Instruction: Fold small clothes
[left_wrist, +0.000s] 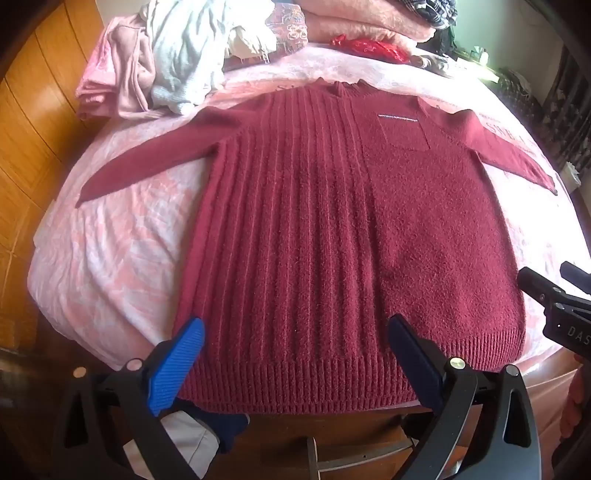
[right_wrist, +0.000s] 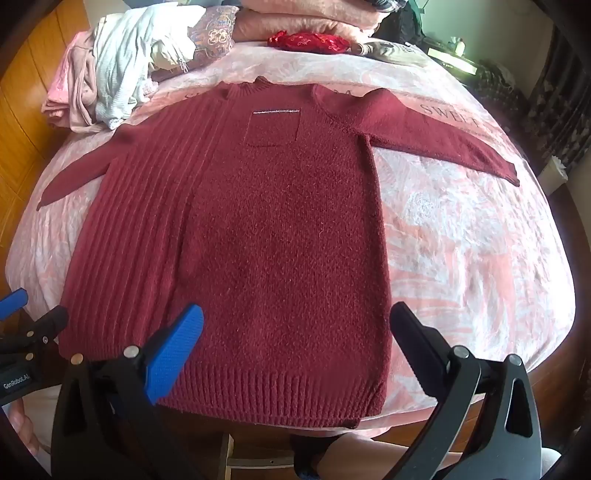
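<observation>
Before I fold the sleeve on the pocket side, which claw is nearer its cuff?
Right. The right claw hovers open over the sweater's hem nearer that cuff; the left claw sits farther left.

Bedsheet (right_wrist: 461, 229): printed word "SWEET", partly hidden by the sweater (right_wrist: 258, 229) sleeve. Left gripper (right_wrist: 22, 354) body: "GenRobot.AI". Right gripper (left_wrist: 554, 295) body: "DAS", cut off.

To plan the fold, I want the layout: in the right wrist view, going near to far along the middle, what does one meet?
Ribbed hem → sweater body → chest pocket → collar → pink bedsheet → red cloth → folded pink blankets.
</observation>
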